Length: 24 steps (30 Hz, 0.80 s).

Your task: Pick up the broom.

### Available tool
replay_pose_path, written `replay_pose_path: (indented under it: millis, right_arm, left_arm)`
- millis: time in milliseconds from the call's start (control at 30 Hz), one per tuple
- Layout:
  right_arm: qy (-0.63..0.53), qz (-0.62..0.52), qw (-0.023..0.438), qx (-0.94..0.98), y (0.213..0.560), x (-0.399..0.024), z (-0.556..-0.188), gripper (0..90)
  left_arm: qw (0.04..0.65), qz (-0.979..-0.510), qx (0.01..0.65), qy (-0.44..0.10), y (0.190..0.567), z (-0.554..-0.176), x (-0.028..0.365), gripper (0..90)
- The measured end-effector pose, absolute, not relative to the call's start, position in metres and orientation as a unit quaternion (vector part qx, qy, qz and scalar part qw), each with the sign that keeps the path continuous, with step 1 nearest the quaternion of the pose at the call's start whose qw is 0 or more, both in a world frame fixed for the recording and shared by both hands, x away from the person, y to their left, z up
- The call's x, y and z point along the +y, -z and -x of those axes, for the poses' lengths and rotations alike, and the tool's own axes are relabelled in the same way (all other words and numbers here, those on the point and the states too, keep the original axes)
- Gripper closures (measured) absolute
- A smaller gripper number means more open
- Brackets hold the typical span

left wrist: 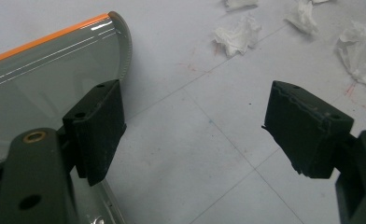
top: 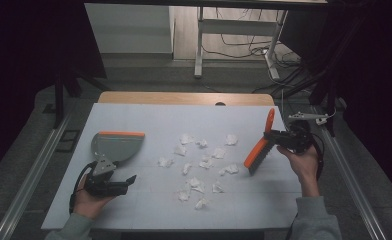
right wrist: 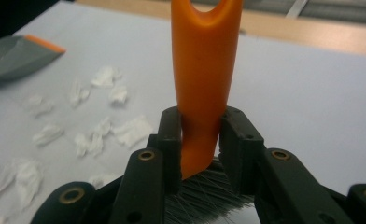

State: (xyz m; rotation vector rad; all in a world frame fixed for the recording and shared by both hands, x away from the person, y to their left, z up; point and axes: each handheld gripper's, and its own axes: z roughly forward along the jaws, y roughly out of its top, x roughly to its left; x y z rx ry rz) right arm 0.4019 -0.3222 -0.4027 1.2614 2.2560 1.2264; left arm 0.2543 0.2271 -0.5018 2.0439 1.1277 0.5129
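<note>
A grey dustpan point(top: 118, 145) with an orange lip lies at the table's left. My left gripper point(top: 116, 172) sits just behind it, open. In the left gripper view its jaws point(left wrist: 195, 107) stand wide apart over bare table, and the left one overlaps the dustpan point(left wrist: 45, 79). At the right, my right gripper point(top: 279, 136) is shut on an orange hand brush point(top: 258, 150), held tilted above the table with its bristles down. In the right gripper view the pads point(right wrist: 200, 121) clamp the brush's orange handle point(right wrist: 204, 56) just above the bristles. Several crumpled white paper scraps point(top: 199, 160) lie mid-table.
The white table top point(top: 149, 117) ends in a wooden strip at the far edge. Metal rails run along both sides. A small grey tool point(top: 309, 117) lies off the table's right edge. Desk legs and cables stand on the floor beyond.
</note>
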Motion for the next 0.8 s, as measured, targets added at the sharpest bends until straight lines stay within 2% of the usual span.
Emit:
replay_pose_path:
  millis: [367, 567, 800]
  right_arm:
    - [-0.473, -0.402, 0.205, 0.757, 0.386, -0.318, -0.387, 70.5]
    - [-0.504, -0.388, 0.198, 0.746, 0.376, -0.311, -0.380, 70.5]
    - [-0.529, -0.369, 0.169, 0.745, 0.375, -0.290, -0.376, 70.5]
  left_arm:
    - [0.367, -0.795, 0.439, -0.202, 0.502, -0.255, 0.226, 21.2]
    - [0.385, -0.797, 0.419, -0.203, 0.494, -0.260, 0.209, 21.3]
    - [0.404, -0.818, 0.355, -0.204, 0.478, -0.268, 0.154, 21.4]
